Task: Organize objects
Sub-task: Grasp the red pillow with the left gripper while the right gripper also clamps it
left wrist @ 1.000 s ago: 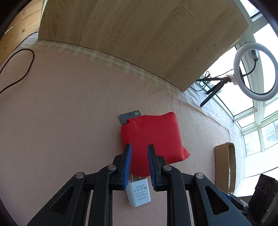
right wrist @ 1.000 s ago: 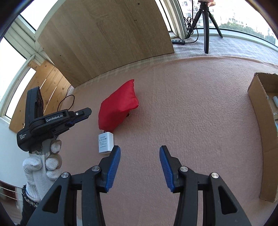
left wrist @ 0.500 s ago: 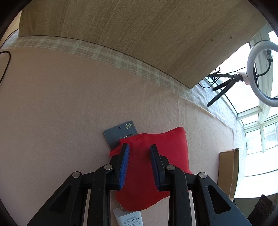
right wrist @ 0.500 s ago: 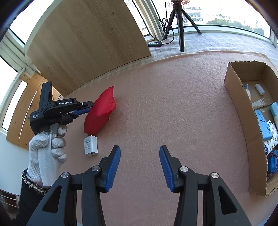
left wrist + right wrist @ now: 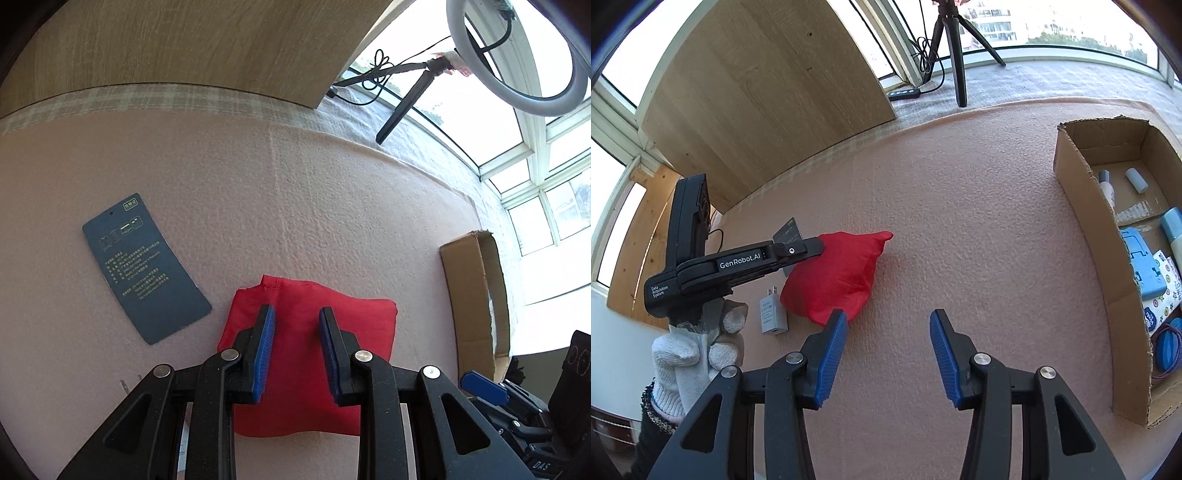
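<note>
The red cloth pouch (image 5: 836, 275) is lying on the pink-covered table (image 5: 960, 229), its long axis running from its pointed corner toward the white charger (image 5: 772, 312) just beside it. The left hand-held gripper (image 5: 297, 350), gripped by a white-gloved hand (image 5: 696, 350), is reaching level over the pouch, jaws parted around the cloth (whether the pads are touching it, I cannot tell). The right hand-held gripper (image 5: 888, 354) is hovering near the pouch, released and empty. A dark card (image 5: 146, 267) is lying beside the pouch; the cardboard box (image 5: 1082, 229) is standing well apart.
</note>
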Tool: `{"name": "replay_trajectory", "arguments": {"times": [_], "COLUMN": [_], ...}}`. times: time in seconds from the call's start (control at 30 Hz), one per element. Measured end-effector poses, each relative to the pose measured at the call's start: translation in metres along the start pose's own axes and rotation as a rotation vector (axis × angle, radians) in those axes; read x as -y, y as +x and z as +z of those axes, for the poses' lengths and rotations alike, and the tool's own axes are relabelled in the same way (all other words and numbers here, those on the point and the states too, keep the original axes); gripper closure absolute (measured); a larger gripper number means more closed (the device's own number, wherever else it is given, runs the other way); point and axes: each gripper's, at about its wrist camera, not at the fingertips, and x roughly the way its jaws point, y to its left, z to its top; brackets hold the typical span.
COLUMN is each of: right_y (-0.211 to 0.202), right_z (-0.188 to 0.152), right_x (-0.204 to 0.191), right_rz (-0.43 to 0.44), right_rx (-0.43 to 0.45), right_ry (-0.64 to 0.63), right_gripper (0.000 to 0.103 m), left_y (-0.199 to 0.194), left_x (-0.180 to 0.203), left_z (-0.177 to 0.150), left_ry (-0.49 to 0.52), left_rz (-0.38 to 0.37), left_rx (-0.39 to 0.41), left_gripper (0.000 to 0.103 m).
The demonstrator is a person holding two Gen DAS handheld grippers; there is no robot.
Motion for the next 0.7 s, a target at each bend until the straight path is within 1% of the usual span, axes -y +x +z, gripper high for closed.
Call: {"name": "replay_trajectory", "arguments": {"times": [0.27, 0.43, 0.53, 0.6, 0.63, 0.67, 0.7], "right_y": [-0.003, -0.004, -0.005, -0.005, -0.006, -0.005, -0.005], "right_z": [0.001, 0.001, 0.003, 0.004, 0.004, 0.004, 0.004], "right_x": [0.018, 0.023, 0.024, 0.023, 0.023, 0.023, 0.024], "right_rz": [0.011, 0.026, 0.039, 0.048, 0.052, 0.056, 0.061], "right_rx": [-0.007, -0.019, -0.026, -0.031, -0.034, -0.038, -0.043], "right_ry": [0.027, 0.028, 0.013, -0.002, -0.006, -0.009, -0.01], "right_gripper": [0.06, 0.06, 0.06, 0.06, 0.06, 0.06, 0.06], "left_y": [0.012, 0.013, 0.007, -0.002, -0.009, -0.015, -0.021], "left_x": [0.039, 0.06, 0.065, 0.065, 0.063, 0.059, 0.055], "left_z": [-0.041, -0.064, -0.075, -0.084, -0.09, -0.095, -0.099], "left_ry": [0.055, 0.104, 0.086, 0.062, 0.044, 0.024, 0.004], "left_rz": [-0.029, -0.012, -0.025, -0.021, -0.019, -0.015, -0.01], "left_rx": [-0.024, -0.022, -0.028, -0.004, 0.011, 0.025, 0.041], "left_gripper": [0.074, 0.073, 0.073, 0.072, 0.07, 0.063, 0.059]}}
